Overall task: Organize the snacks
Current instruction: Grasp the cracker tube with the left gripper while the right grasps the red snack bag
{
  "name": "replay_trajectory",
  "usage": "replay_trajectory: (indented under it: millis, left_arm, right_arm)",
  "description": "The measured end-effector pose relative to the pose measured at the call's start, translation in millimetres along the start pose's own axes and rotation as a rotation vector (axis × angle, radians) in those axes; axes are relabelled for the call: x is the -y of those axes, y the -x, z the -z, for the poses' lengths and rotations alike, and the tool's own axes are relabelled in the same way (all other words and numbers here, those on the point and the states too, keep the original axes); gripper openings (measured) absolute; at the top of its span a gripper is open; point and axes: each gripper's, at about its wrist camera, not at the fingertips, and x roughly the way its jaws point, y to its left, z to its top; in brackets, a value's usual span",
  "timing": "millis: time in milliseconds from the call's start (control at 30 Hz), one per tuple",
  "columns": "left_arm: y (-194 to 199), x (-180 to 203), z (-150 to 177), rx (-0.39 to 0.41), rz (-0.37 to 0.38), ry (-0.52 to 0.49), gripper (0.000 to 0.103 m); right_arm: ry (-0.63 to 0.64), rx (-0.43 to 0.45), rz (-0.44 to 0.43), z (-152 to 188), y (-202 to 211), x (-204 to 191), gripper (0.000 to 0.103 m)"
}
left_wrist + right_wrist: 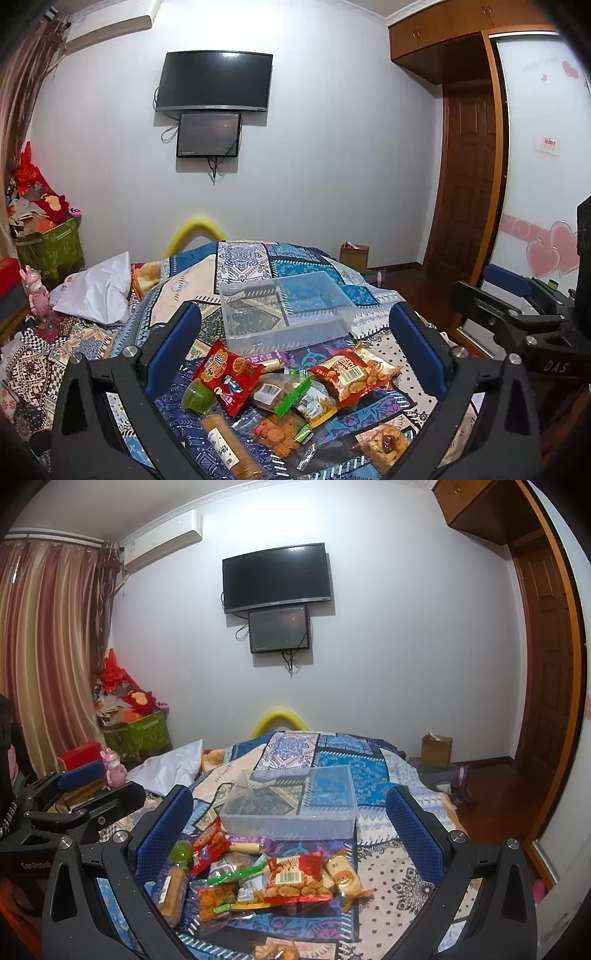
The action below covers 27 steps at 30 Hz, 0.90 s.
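Several snack packets lie heaped on a patterned bedspread (243, 266). Among them are a red packet (227, 376), a red packet of fried pieces (349, 373) (295, 880), a green jelly cup (197, 396) (181, 852), a biscuit roll (227, 446) (173, 890) and a clear bag of orange crackers (280, 432) (216, 899). Behind the heap sits an empty clear plastic box (286, 308) (291, 803). My left gripper (295, 332) hangs open above the heap, holding nothing. My right gripper (291, 816) is open too, with the snacks below it. Each gripper shows at the edge of the other's view.
A white pillow (98, 290) and a pink toy (37, 295) lie left of the bed. A green bin (50, 245) full of red items stands by the wall. A cardboard box (436, 751) sits on the wooden floor near the door (467, 184). Two screens (214, 81) hang on the wall.
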Motion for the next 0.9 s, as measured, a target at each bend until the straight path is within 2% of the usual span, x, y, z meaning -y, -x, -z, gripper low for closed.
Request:
replay_trajectory:
  millis: [200, 467, 533, 667, 767, 900]
  left_arm:
    - [-11, -6, 2, -0.035, 0.005, 0.01, 0.103]
    - [-44, -26, 19, -0.145, -0.021, 0.024, 0.103]
    - [-53, -31, 26, -0.18, -0.03, 0.028, 0.097]
    - [-75, -48, 46, -0.281, -0.056, 0.058, 0.087]
    - [-88, -61, 61, -0.357, -0.076, 0.082, 0.082]
    - [-97, -71, 79, -0.428, -0.097, 0.105, 0.08]
  right_arm:
    - [-0.005, -0.023, 0.008, 3, -7, 5, 0.103]
    - [-0.008, -0.112, 0.022, 17, -29, 22, 0.103]
    - [-0.008, -0.159, 0.024, 23, -39, 26, 0.103]
    - [-0.011, -0.198, 0.054, 33, -51, 32, 0.103]
    - [-0.027, -0.238, 0.029, 40, -60, 37, 0.103]
    - [-0.051, -0.294, -0.023, 48, -71, 37, 0.102]
